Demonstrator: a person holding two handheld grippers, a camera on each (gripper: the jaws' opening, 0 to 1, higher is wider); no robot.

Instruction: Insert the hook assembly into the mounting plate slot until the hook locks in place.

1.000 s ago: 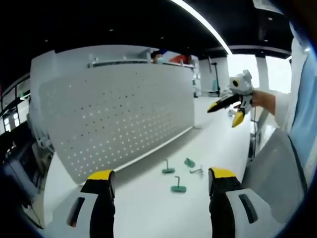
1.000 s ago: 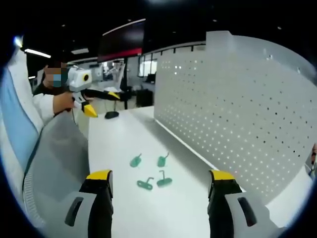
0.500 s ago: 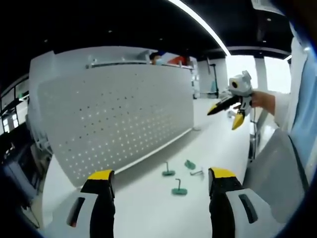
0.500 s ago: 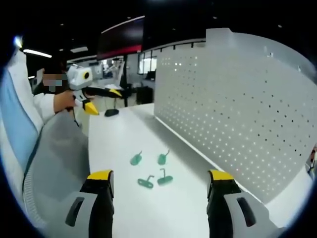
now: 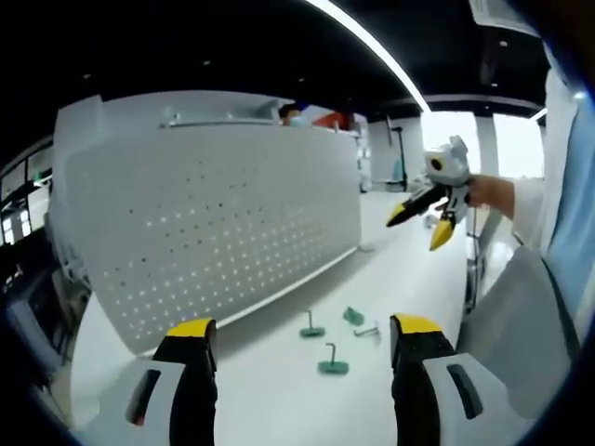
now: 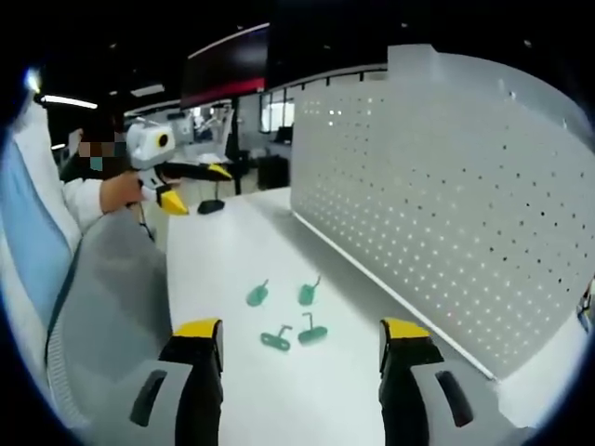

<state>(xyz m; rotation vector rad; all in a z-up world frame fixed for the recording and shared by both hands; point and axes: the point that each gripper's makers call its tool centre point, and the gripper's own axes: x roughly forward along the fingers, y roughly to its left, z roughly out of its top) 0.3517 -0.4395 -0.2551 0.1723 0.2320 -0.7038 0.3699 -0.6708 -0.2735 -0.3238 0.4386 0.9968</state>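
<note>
Right now your left gripper (image 5: 296, 339) rises from the bottom of the left gripper view with its jaws spread wide and nothing between them. Beyond the yellow tips, four green hooks lie on the white table (image 5: 279, 390) in the lower middle of the frame: one upright hook (image 5: 332, 360) nearest you, another (image 5: 311, 326) behind it to the left, a flat one (image 5: 353, 316) further back, and a thin one (image 5: 369, 329) just to its right. The pegboard (image 5: 214, 232) stands upright across the left and centre of the frame, well apart from the hooks. At the upper right, your right gripper (image 5: 426, 216) is held in the air by your hand (image 5: 488, 193), jaws parted and empty.

From the right gripper view, that gripper's own jaws are likewise spread at the bottom edge, holding nothing. The hooks sit just above them in the lower middle, and the pegboard fills the right half. Your left gripper shows at the upper left, raised above the table's far end, its yellow tips apart. A small dark object (image 6: 211, 206) rests on the table beneath it.
</note>
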